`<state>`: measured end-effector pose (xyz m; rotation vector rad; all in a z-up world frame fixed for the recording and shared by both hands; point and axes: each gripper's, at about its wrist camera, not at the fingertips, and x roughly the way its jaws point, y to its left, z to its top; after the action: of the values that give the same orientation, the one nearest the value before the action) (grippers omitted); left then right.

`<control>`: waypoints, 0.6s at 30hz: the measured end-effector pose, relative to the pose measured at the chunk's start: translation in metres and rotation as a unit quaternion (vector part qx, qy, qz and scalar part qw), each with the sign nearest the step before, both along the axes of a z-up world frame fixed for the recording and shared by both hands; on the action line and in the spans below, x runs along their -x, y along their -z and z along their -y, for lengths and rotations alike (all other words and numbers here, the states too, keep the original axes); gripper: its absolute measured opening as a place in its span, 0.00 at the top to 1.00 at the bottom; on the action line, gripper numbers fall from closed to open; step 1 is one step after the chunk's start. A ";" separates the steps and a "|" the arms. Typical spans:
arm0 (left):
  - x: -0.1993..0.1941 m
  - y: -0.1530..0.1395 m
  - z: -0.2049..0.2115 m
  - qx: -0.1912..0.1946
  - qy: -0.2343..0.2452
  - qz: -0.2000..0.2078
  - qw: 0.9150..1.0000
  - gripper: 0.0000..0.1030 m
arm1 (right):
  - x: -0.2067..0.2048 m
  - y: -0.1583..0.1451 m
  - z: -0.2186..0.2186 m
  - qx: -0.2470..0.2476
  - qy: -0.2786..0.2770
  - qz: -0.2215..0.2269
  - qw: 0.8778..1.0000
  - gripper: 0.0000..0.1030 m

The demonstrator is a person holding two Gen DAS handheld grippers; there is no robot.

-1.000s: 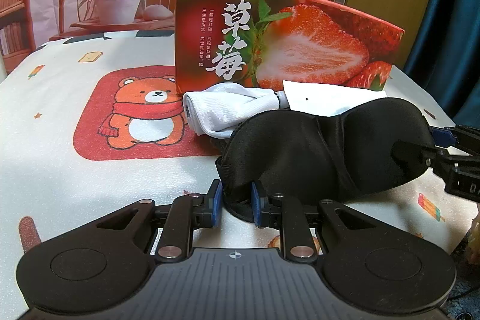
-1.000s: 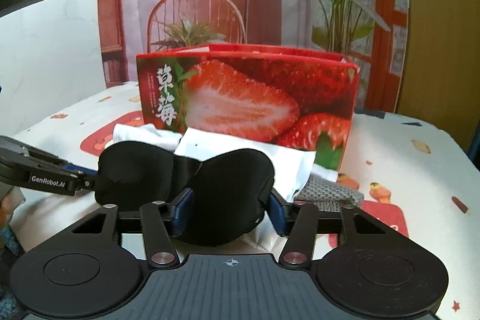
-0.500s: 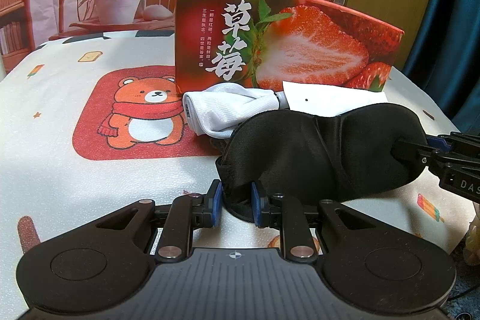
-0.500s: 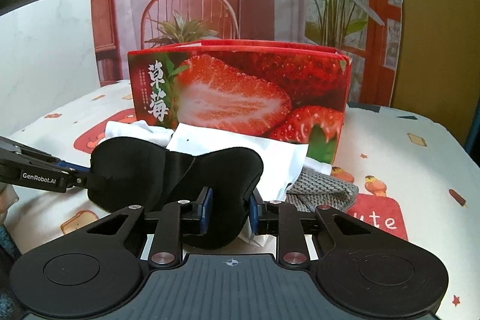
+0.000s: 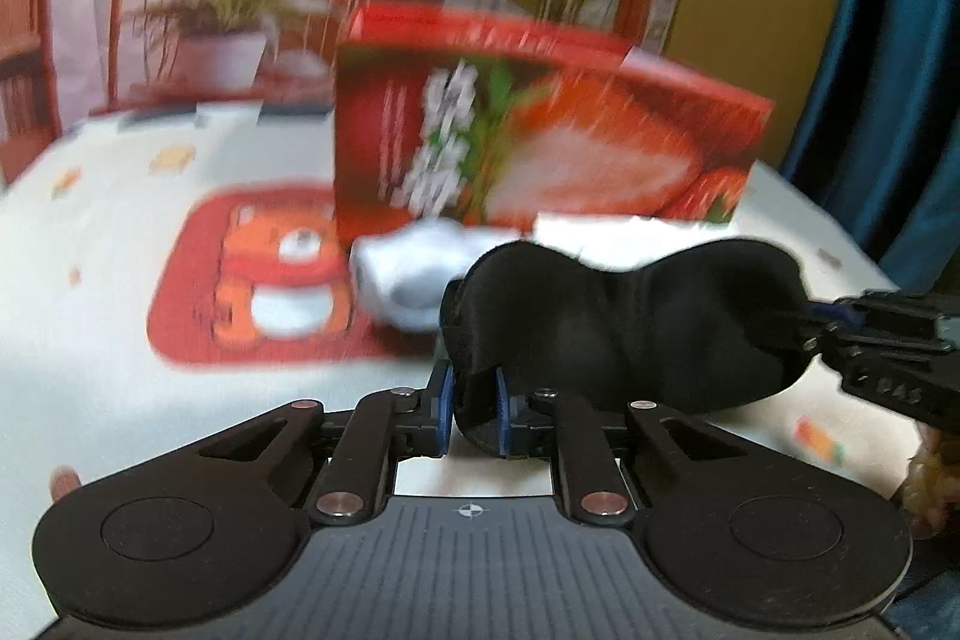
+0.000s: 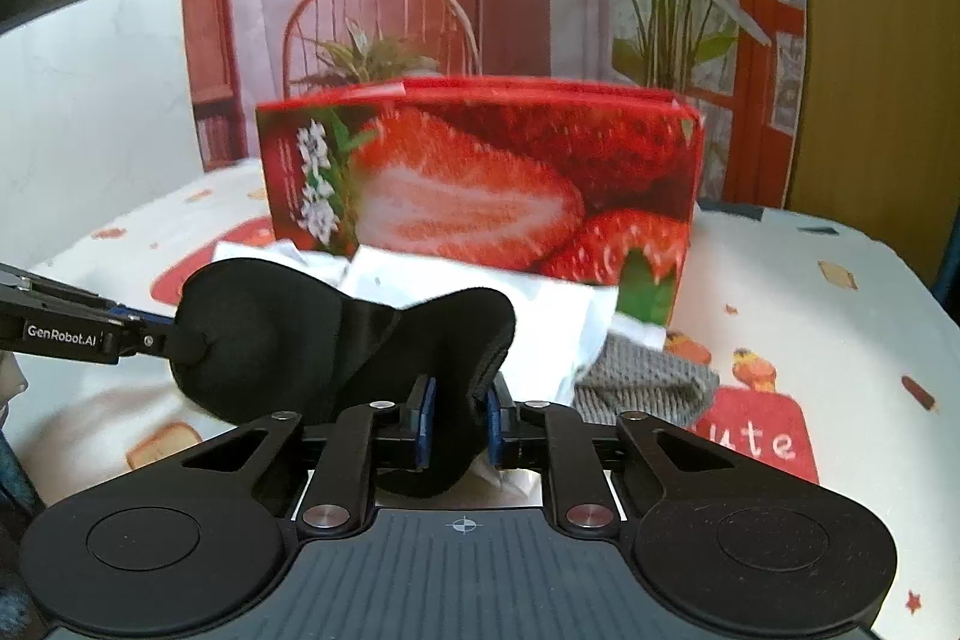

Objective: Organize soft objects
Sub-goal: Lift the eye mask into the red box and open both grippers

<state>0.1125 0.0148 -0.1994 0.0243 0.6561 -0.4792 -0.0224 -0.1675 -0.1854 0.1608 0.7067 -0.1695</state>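
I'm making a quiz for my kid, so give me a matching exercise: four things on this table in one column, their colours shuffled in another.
Things:
1. padded sleep mask
2. strawberry-print cardboard box
3. knitted cloth
4. rolled sock

Colours:
A. grey
B. white
C. black
D. red

Pairs: 1-C, 2-D, 3-A, 4-B
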 end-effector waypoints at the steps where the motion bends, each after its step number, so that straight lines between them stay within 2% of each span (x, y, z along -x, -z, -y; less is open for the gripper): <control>1: 0.002 -0.009 0.001 0.003 0.002 0.016 1.000 0.86 | 0.000 -0.004 0.000 0.001 -0.002 0.006 1.000 0.88; 10: 0.003 -0.083 0.015 0.021 0.014 0.120 0.992 0.87 | -0.015 -0.058 0.015 0.007 -0.012 0.078 0.997 0.89; 18: -0.035 -0.138 0.037 0.021 0.007 0.167 0.986 0.87 | -0.065 -0.112 0.051 0.011 -0.006 0.129 0.992 0.90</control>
<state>0.1479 -0.0224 -0.0612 0.0682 0.3164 -0.4889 0.0424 -0.2188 -0.0734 0.1544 0.4477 -0.1414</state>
